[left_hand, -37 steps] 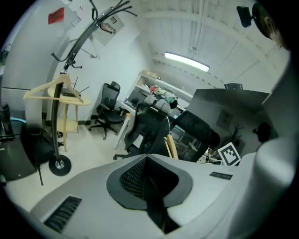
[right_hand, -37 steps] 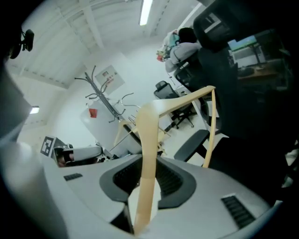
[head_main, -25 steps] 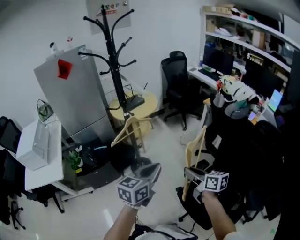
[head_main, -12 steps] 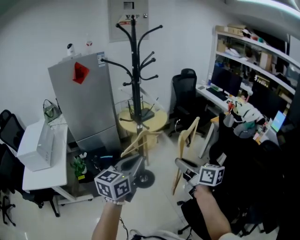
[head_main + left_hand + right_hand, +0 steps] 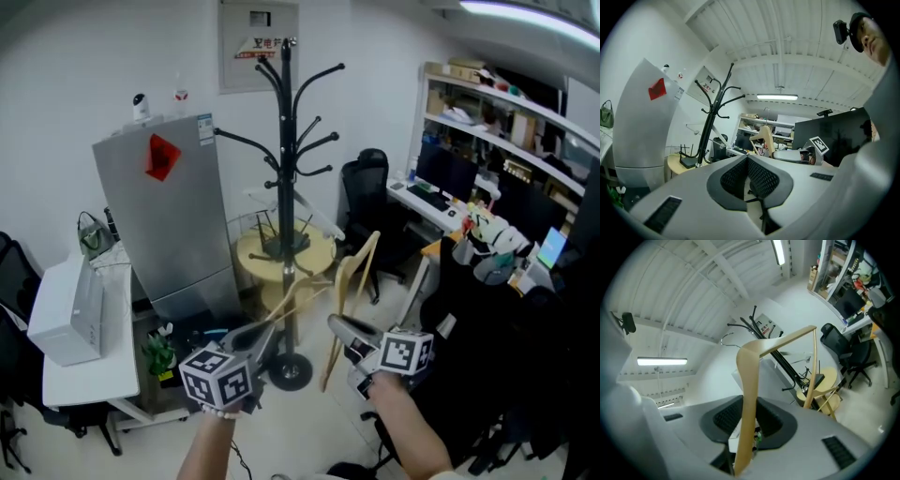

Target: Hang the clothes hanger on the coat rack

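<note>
One hanger (image 5: pixel 349 281) is pinched by an arm's end in the right gripper (image 5: pixel 339 326), near the coat rack (image 5: pixel 285 187). Held so far out, it may swivel and miss a hook (left gripper (image 5: pixel 253 336) closed, empty).

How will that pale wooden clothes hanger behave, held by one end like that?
Probably stiff: the pale wooden clothes hanger holds its angular shape though the right tongs grip only one arm. Likely light, its frame being thin. Held off-centre, it may pivot or swing.
</note>
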A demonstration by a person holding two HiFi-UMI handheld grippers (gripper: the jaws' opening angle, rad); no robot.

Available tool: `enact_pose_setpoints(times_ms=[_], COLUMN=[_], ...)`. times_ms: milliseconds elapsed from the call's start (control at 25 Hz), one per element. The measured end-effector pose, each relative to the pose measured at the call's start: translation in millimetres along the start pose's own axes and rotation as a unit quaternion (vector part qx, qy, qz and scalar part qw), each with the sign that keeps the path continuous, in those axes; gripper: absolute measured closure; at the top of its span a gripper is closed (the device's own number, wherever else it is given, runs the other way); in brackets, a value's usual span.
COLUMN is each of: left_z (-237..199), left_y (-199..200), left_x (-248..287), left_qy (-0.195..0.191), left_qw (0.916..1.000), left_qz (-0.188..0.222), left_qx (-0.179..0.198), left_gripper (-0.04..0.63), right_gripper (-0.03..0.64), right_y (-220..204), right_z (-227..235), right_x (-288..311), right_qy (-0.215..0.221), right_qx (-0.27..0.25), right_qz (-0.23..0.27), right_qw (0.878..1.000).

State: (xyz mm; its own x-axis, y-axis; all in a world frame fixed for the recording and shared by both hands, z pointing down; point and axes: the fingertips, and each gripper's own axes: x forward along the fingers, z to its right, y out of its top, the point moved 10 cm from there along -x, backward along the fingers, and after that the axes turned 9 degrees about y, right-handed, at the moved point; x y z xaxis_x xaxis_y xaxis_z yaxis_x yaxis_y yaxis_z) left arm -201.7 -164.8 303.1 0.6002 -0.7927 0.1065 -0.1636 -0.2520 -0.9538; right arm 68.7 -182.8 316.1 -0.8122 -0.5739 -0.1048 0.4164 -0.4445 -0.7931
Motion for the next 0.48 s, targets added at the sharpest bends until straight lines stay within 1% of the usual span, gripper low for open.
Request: enact_pose_setpoints(times_ms=[240,480], left_z=[-35.6,-74.1], left_y=[12.2,23.2], left_x=[0.8,13.9], left_qy=[-0.013,-0.018], left_qw=[0.9999,0.9995], left_qz=[-0.005,0.001], left_qx=[-0.003,-0.026], left_gripper=[0.606,0.606], right_gripper=[0.514,0.513], right_y=[-10.6,-12.5], right_z=[-15.5,-12.2], right_x=[52.4,95.3], right_qy=[-0.014,-0.024], right_qx=[-0.001,-0.006], right_qz=[0.033,0.069], right_qw=[0.999,0.997])
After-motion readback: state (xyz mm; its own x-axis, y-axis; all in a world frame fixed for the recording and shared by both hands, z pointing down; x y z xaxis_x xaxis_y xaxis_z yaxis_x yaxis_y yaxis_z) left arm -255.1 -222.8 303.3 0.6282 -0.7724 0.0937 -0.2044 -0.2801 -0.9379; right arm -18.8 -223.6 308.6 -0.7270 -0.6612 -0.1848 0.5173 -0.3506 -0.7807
